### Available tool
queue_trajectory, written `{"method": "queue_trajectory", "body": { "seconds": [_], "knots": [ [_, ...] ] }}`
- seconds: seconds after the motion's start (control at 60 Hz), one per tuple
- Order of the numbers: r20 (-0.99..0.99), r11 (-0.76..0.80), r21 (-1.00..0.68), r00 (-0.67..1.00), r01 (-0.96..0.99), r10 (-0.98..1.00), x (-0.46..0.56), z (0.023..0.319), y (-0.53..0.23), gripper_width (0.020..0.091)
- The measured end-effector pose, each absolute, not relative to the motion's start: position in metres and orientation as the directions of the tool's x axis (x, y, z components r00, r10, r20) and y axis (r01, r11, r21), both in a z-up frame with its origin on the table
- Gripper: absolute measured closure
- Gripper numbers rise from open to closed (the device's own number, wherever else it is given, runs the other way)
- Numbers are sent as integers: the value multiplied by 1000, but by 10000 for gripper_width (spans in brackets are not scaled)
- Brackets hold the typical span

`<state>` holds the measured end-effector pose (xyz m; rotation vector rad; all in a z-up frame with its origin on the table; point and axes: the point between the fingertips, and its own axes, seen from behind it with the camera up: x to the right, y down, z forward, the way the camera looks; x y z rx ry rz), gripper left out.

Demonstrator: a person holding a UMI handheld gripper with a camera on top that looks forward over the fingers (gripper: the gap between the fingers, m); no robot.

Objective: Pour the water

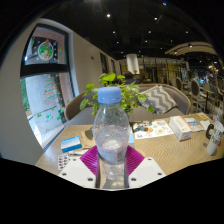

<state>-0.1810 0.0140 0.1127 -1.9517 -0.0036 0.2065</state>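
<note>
Fingers of the gripper (111, 170) clamp a clear water bottle (111, 135) with blue cap, held upright above the wooden table (175, 152); potted plant (113, 88) stands behind the bottle.

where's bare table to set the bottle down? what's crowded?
Bottle sits between the gripper fingers. Bare table lies right of the bottle, before the white boxes. Crowded: cards left, potted plant behind, cup far right.
</note>
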Motion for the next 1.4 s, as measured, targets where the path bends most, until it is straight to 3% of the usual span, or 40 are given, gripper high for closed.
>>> {"method": "queue_trajectory", "body": {
  "seconds": [0.25,0.45,0.583,0.7,0.85,1.017,1.25,1.4],
  "knots": [
    [-472,-309,-851,877,-425,94,-121,218,3,790],
    [-793,-299,-598,603,-744,84,-44,280,-7,792],
    [-953,-290,-300,300,-909,45,20,284,-5,793],
    [-997,-270,-75,77,-960,2,66,264,1,792],
    [-970,-223,242,-240,-944,-39,114,239,3,793],
    [-883,-205,469,-465,-859,-71,141,217,0,795],
    [-884,-232,467,-453,-854,-112,146,208,7,795],
    [-967,-319,244,-204,-916,-154,139,205,3,795]
  ]
}}
